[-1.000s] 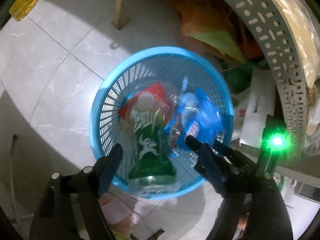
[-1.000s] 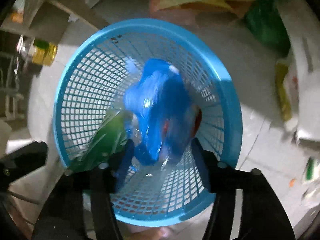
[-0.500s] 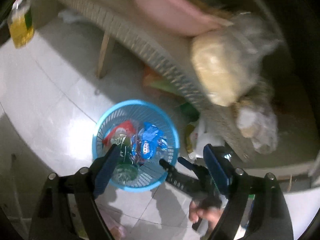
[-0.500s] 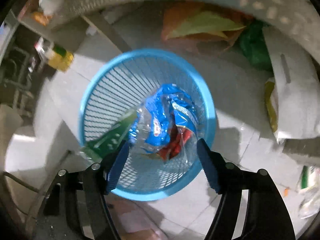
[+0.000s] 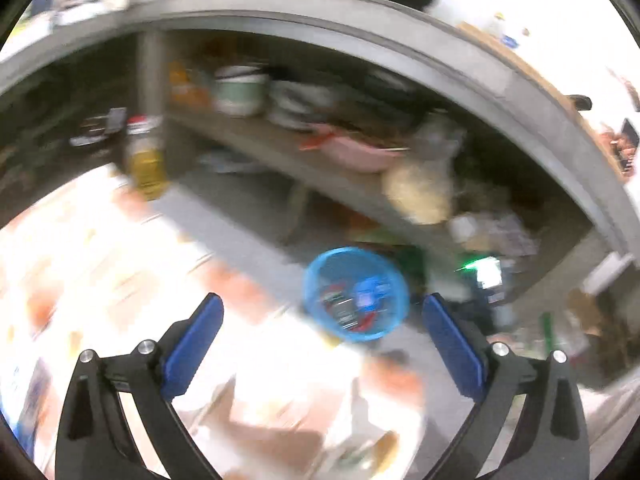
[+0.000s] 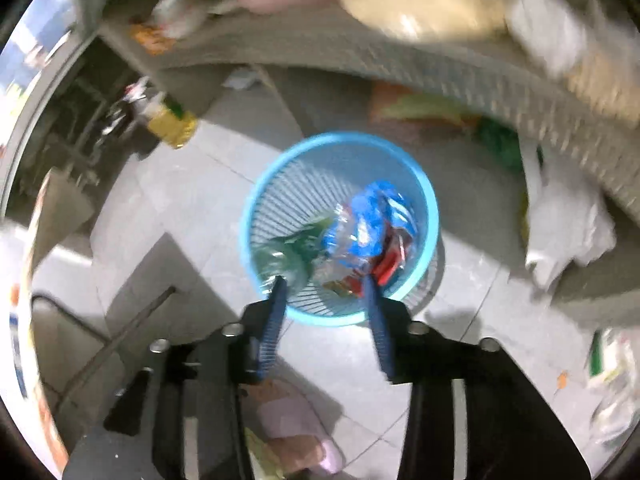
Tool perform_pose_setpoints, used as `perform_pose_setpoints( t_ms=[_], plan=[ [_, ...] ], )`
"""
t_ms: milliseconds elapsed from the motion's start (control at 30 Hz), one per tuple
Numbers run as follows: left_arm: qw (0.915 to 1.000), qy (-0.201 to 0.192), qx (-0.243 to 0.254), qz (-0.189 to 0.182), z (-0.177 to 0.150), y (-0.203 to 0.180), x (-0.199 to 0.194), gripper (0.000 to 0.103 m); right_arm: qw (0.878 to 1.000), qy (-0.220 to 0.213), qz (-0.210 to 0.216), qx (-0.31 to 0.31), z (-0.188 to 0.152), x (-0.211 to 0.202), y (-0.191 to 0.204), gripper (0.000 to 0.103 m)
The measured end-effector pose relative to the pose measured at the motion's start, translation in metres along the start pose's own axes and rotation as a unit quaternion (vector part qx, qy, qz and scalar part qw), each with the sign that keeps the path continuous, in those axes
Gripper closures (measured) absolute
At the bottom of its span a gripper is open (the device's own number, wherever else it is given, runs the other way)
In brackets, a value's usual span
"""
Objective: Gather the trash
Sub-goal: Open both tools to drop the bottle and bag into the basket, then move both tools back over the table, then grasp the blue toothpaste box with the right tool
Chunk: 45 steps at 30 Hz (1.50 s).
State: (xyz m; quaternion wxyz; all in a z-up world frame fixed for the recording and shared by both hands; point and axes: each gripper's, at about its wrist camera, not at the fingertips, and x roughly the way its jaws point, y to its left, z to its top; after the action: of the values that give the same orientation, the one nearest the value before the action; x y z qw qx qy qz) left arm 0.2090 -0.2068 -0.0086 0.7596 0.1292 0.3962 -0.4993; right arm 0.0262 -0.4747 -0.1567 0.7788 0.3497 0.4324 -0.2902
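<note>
A blue mesh basket [image 6: 256,208] stands on the tiled floor below a shelf. Inside it lie a green plastic bottle [image 6: 286,250], a blue crumpled wrapper [image 6: 374,216] and a red wrapper [image 6: 394,258]. My right gripper [image 6: 324,288] hangs high above the basket's near rim, its jaws closing with nothing between them. In the blurred left wrist view the same basket [image 5: 316,280] looks small and far below. My left gripper [image 5: 318,306] is well above the floor, its jaws opening wide and empty.
A yellow oil bottle [image 6: 172,124] stands on the floor at the left. The grey shelf [image 6: 460,68] carries a pink bowl [image 5: 352,152] and a pale bag [image 5: 416,192]. White bags [image 6: 560,216] lie right of the basket. A pink slipper [image 6: 296,424] is under my right gripper.
Both grippers have risen away from the basket, the left one much farther, so the basket looks smaller. The left jaws have spread wider; the right jaws have narrowed.
</note>
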Motion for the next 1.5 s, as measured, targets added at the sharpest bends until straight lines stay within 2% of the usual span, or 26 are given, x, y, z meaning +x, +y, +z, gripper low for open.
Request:
perform_pose_setpoints(
  t_ms=[133, 267, 367, 433, 533, 633, 767, 800, 867, 967, 1100, 1167, 1200, 1267, 1333, 1400, 1467, 1500],
  plan=[
    [0.9953, -0.006, -0.046, 0.085, -0.051, 0.042, -0.042, 0.005, 0.998, -0.04, 0.014, -0.042, -0.001, -0.048, 0.031, 0.051],
    [0.9879, -0.023, -0.086, 0.128, -0.086, 0.078, -0.086, 0.005, 0.994, -0.073, 0.048, -0.067, 0.012, -0.091, 0.069, 0.043],
    [0.9775, -0.032, -0.103, 0.181, -0.112, 0.103, -0.118, 0.005, 0.987, -0.086, 0.093, -0.098, 0.016, -0.115, 0.109, 0.035],
    [0.9687, -0.038, -0.122, 0.213, -0.128, 0.117, -0.137, 0.005, 0.981, -0.077, 0.131, -0.121, 0.014, -0.119, 0.139, 0.031],
    [0.9576, -0.055, -0.156, 0.236, -0.15, 0.134, -0.16, 0.005, 0.968, -0.035, 0.187, -0.161, 0.004, -0.114, 0.192, 0.03],
    [0.9449, -0.072, -0.178, 0.266, -0.17, 0.147, -0.18, 0.005, 0.952, 0.029, 0.234, -0.195, -0.013, -0.101, 0.252, 0.03],
    [0.9389, -0.081, -0.174, 0.286, -0.187, 0.154, -0.188, 0.005, 0.925, 0.125, 0.297, -0.202, -0.039, -0.081, 0.327, 0.03],
    [0.938, -0.084, -0.173, 0.288, -0.19, 0.155, -0.19, 0.005, 0.913, 0.161, 0.318, -0.2, -0.046, -0.072, 0.352, 0.03],
    [0.9347, -0.09, -0.172, 0.298, -0.196, 0.159, -0.191, 0.005, 0.9, 0.221, 0.333, -0.174, -0.058, -0.057, 0.385, 0.028],
    [0.9351, -0.107, -0.171, 0.292, -0.193, 0.171, -0.193, 0.005, 0.889, 0.275, 0.334, -0.15, -0.069, -0.037, 0.425, 0.028],
    [0.9399, -0.13, -0.176, 0.263, -0.162, 0.202, -0.187, 0.005, 0.898, 0.279, 0.315, -0.127, -0.073, -0.023, 0.446, 0.028],
    [0.9426, -0.123, -0.184, 0.25, -0.146, 0.22, -0.177, 0.006, 0.902, 0.28, 0.308, -0.117, -0.073, -0.014, 0.449, 0.028],
    [0.9433, -0.112, -0.185, 0.252, -0.136, 0.23, -0.168, 0.007, 0.904, 0.278, 0.303, -0.114, -0.072, -0.013, 0.45, 0.028],
    [0.9467, -0.076, -0.175, 0.26, -0.119, 0.244, -0.15, 0.017, 0.907, 0.273, 0.302, -0.104, -0.073, -0.013, 0.442, 0.028],
    [0.9461, -0.033, -0.158, 0.281, -0.102, 0.258, -0.127, 0.027, 0.909, 0.269, 0.302, -0.098, -0.072, -0.013, 0.431, 0.028],
    [0.9488, -0.002, -0.151, 0.278, -0.091, 0.27, -0.107, 0.035, 0.91, 0.269, 0.304, -0.088, -0.069, -0.01, 0.42, 0.028],
    [0.9463, 0.039, -0.153, 0.282, -0.081, 0.285, -0.084, 0.046, 0.911, 0.267, 0.304, -0.084, -0.07, -0.011, 0.407, 0.028],
    [0.9459, 0.051, -0.156, 0.28, -0.08, 0.29, -0.076, 0.048, 0.911, 0.267, 0.303, -0.085, -0.07, -0.011, 0.403, 0.028]
  ],
)
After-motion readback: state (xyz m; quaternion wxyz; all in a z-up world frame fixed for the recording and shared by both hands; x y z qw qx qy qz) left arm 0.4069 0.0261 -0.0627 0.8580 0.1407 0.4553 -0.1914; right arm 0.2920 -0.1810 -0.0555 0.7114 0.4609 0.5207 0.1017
